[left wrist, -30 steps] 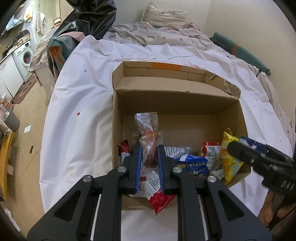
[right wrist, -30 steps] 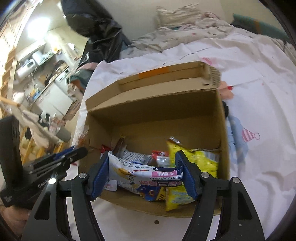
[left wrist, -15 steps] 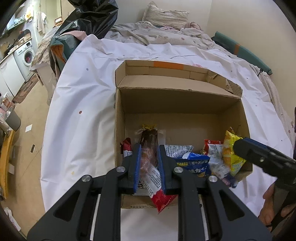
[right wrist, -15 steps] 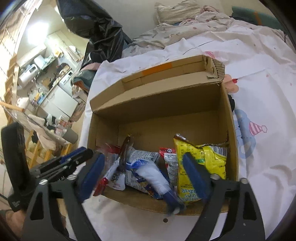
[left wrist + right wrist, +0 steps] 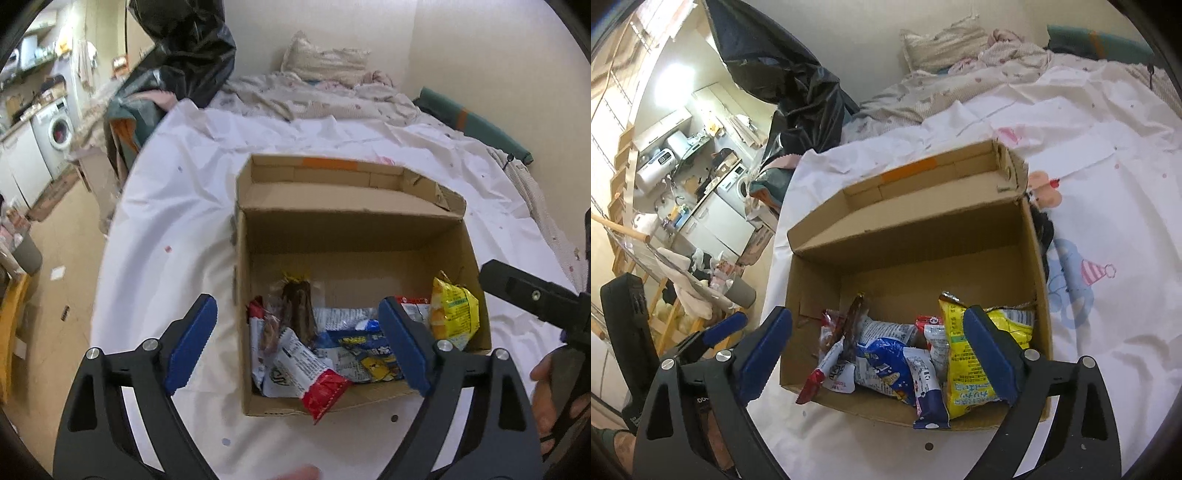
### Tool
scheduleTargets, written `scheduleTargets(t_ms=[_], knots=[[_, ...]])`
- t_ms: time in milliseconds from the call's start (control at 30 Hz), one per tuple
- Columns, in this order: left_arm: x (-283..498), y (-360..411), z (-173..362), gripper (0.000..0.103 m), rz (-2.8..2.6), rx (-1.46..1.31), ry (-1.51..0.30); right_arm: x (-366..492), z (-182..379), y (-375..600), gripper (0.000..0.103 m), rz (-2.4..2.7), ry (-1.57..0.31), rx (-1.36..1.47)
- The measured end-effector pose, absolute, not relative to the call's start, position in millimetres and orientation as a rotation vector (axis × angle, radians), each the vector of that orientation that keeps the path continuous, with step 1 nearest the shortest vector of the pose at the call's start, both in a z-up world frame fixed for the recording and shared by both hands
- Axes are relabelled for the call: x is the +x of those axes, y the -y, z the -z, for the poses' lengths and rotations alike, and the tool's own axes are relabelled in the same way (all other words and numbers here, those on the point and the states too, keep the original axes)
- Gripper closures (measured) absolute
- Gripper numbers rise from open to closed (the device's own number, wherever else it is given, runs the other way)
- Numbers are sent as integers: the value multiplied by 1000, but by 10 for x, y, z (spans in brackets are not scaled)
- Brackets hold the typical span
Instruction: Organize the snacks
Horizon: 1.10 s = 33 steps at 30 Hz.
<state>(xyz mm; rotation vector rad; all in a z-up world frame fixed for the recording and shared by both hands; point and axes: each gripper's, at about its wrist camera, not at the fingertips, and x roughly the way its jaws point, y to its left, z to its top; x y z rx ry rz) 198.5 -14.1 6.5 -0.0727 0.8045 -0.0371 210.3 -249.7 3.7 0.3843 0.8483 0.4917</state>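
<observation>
While the left view takes in the whole bed and a hand at its right edge, only the right view catches the cartoon print on the sheet beside the box. The open cardboard box sits on the bed, snacks heaped at its near end: yellow bag upright against the right wall, blue packet lying flat, red-tipped wrapper poking over the front edge. Left claw has just sprung wide, empty. Right claw also spread wide, gripping nothing.
</observation>
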Motion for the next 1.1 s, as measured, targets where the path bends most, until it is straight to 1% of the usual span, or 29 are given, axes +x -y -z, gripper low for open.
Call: scheduleTargets(t_ms=[233,300,500,633,733,833,1100], knots=[[1789,59,-248,16,18,-106,-741,1853,-203,2574,7,-459,-804,372],[1723,35,-273,16,9,-112,-734,1773,-250,2586,4,-445,-785,363],[1518,-17,-291,15,-5,-113,-727,1542,-279,2616,4,-412,-773,331],[1326,-76,-298,3,-22,-131,-717,1369,-276,2620,4,-400,-770,311],[1188,-111,-311,1,-34,-140,-705,1235,-256,2630,4,-388,-774,304],[1031,-114,-304,0,-39,-129,-700,1130,-231,2643,0,-369,-771,308],[754,-137,-265,0,-51,-124,-689,834,-195,2611,0,-320,-728,246]])
